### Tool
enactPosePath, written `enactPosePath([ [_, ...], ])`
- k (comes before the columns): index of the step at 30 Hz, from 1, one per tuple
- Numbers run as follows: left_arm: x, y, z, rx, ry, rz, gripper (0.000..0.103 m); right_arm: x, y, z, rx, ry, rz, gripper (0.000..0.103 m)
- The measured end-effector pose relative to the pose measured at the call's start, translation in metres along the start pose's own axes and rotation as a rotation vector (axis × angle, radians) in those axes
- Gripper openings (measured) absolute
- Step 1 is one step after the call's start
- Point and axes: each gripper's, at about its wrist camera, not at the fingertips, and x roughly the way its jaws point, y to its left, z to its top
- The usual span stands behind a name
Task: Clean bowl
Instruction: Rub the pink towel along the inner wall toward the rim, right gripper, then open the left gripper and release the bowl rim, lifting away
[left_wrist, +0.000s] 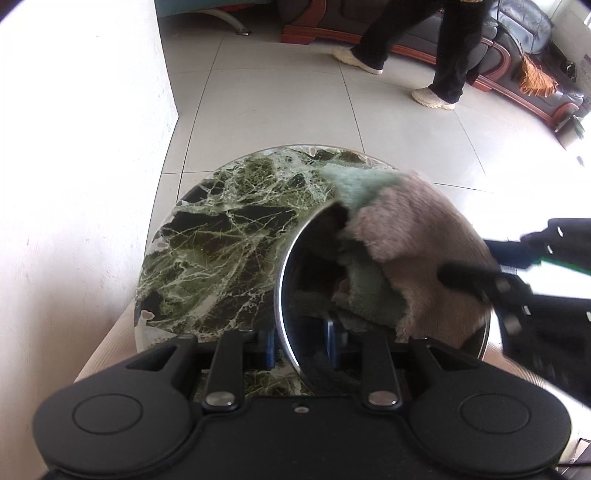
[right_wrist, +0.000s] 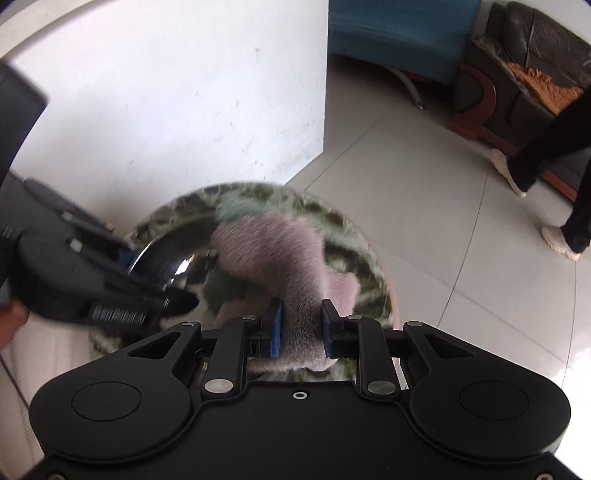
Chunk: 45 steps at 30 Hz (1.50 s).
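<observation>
One round green marble table (left_wrist: 221, 236), tiled floor (left_wrist: 295, 107).

Right gripper (right_wrist: 301, 325) has its blue pads pinched on a fuzzy pink-and-green cloth (right_wrist: 269, 240) that flops into a shiny steel bowl (right_wrist: 166, 258). Left gripper (right_wrist: 147, 280) comes in from the left edge, clamped on the bowl's rim. It's all on a green marble table (right_wrist: 362, 266), pretty blurry though.

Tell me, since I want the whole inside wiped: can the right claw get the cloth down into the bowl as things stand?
Probably yes. The right claw grips the cloth, already draped into the bowl, which the left claw holds by its rim.
</observation>
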Motion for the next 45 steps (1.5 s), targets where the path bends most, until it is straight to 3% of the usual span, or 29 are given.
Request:
enactPosePath([
  [10, 0.001, -0.001, 0.002, 0.005, 0.009, 0.001, 0.024, 0.01, 0.006, 0.035, -0.054, -0.063, -0.003, 0.021],
  [19, 0.0, -0.003, 0.002, 0.019, 0.006, 0.005, 0.025, 0.003, 0.002, -0.002, 0.003, 0.001, -0.003, 0.021],
  [29, 0.003, -0.003, 0.004, 0.014, 0.012, 0.009, 0.027, 0.011, 0.0, 0.026, -0.02, -0.046, -0.007, 0.021],
  [35, 0.003, -0.004, 0.003, 0.018, 0.007, 0.012, 0.028, 0.009, -0.001, 0.006, 0.009, -0.012, -0.002, 0.021],
  [39, -0.001, -0.004, 0.001, 0.038, -0.028, 0.039, 0.028, -0.001, -0.004, 0.001, 0.086, -0.048, 0.003, 0.021],
  [41, -0.002, -0.003, 0.001, 0.044, -0.039, 0.057, 0.033, -0.007, -0.005, 0.001, 0.114, -0.068, 0.005, 0.027],
  [42, -0.003, -0.002, 0.001, 0.043, -0.043, 0.067, 0.035, -0.01, -0.006, 0.0, 0.135, -0.086, 0.001, 0.038],
  [45, -0.009, -0.003, 0.001, 0.065, -0.066, 0.097, 0.043, -0.017, -0.009, -0.004, 0.172, -0.118, -0.009, 0.045],
])
